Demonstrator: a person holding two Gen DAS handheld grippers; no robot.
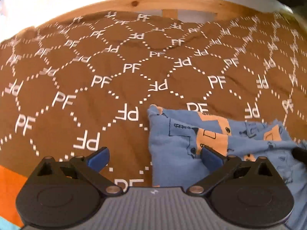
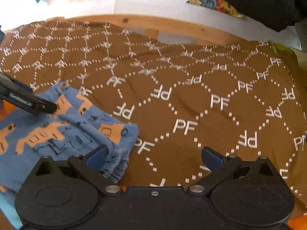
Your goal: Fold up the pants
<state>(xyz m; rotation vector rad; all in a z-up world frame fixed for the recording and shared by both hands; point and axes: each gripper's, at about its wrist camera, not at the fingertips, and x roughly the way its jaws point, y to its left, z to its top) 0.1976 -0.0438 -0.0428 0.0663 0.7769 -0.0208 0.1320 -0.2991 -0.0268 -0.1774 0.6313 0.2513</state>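
Blue pants (image 1: 182,145) printed with orange shapes lie folded on a brown bedspread (image 1: 115,88). In the left wrist view they fill the lower right, and my left gripper (image 1: 154,156) is open over their left edge, its right fingertip above the cloth. In the right wrist view the pants (image 2: 63,132) lie at the lower left. My right gripper (image 2: 154,156) is open too, with its left fingertip beside a bunched hem and nothing between the jaws. The other gripper's finger (image 2: 32,102) rests over the pants at the left.
The brown bedspread (image 2: 211,95) with white "PF" letters covers the bed. A wooden bed frame (image 1: 153,2) runs along the far edge against a white wall. Orange and light blue fabric (image 1: 9,187) shows at the near left.
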